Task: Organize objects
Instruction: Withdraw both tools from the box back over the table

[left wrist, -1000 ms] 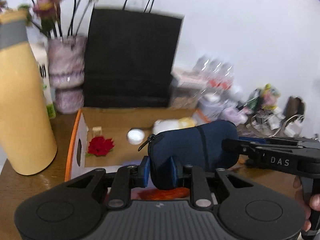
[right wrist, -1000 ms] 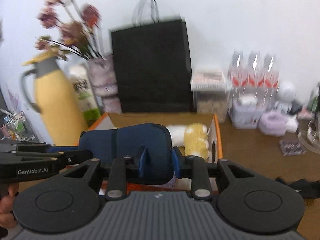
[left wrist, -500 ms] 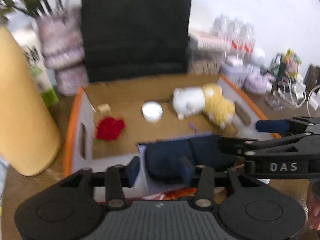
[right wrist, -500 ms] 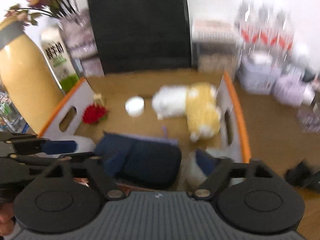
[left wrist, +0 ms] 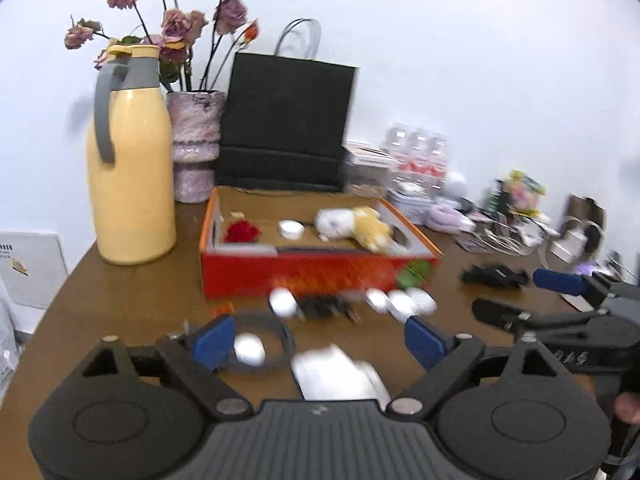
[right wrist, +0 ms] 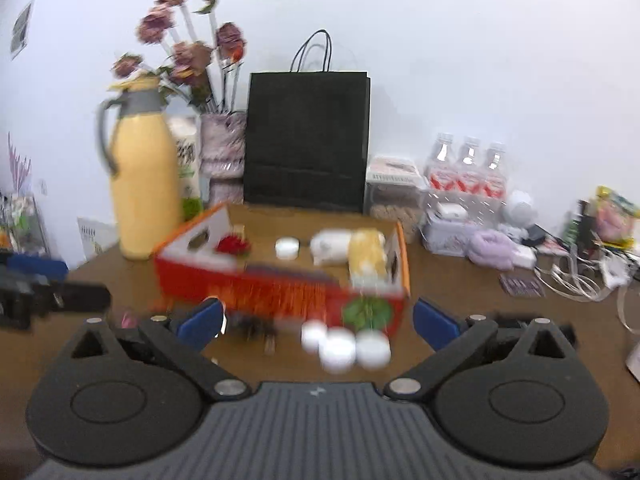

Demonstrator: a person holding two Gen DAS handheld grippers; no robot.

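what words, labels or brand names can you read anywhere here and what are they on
None reads clearly.
Carton behind the yellow jug: dark characters, too blurred.
Water bottles: red labels, unreadable.
Right gripper side lettering: blurred.
White sheet at left: barcode, print too small.

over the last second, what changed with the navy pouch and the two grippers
Both grippers let go of the navy pouch, which they had carried together over the orange box and set inside. The left gripper and right gripper have drawn back from the box, jaws opening with nothing between them. The plush toy, red flower and yellow jug stayed put.
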